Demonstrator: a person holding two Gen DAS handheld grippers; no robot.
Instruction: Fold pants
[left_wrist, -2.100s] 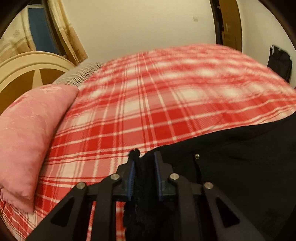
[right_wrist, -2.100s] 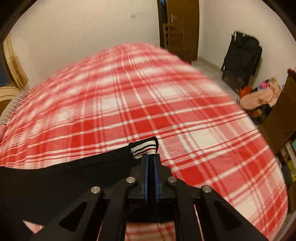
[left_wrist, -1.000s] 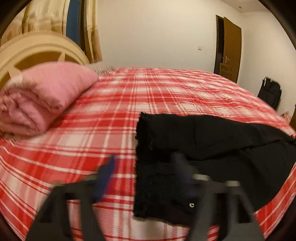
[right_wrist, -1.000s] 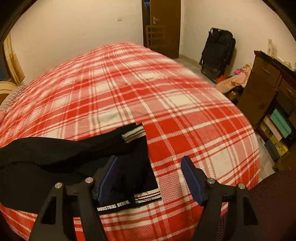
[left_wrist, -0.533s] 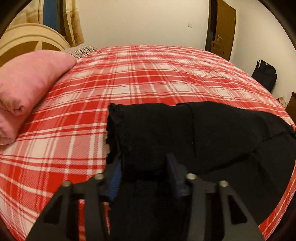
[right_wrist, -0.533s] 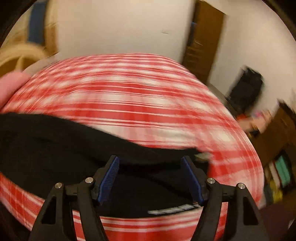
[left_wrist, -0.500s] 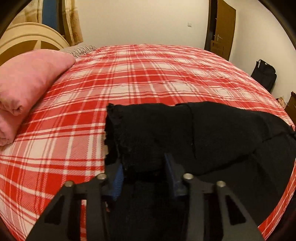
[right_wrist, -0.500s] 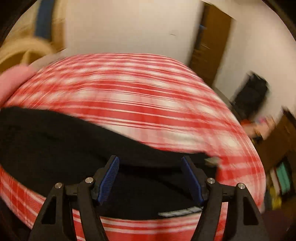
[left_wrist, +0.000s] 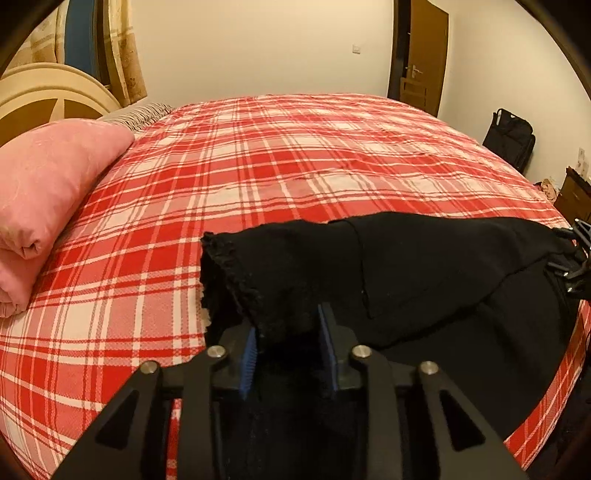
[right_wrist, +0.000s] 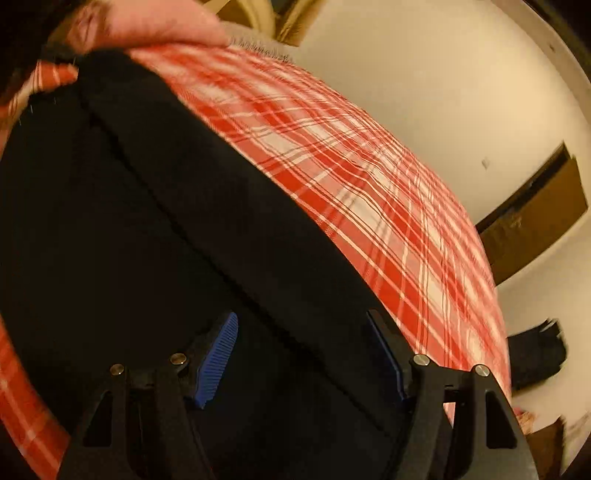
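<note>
The black pants (left_wrist: 424, 258) lie folded across the lower right of the left wrist view, on the red plaid bed (left_wrist: 295, 155), frayed hem at centre left. The left tool (left_wrist: 290, 345) pinches that hem's fold between its blue pads, now narrower than half a second ago. Open bedspread stretches above and left toward the pink pillow (left_wrist: 48, 177). The right tool (right_wrist: 306, 354) is spread wide over the pants; its view has tilted sharply and blurred. The cloth's right end is cut off.

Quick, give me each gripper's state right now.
Left gripper: part-open, black pants fabric between its jaws, grip unclear.
Right gripper: wide open over the pants, holding nothing.
</note>
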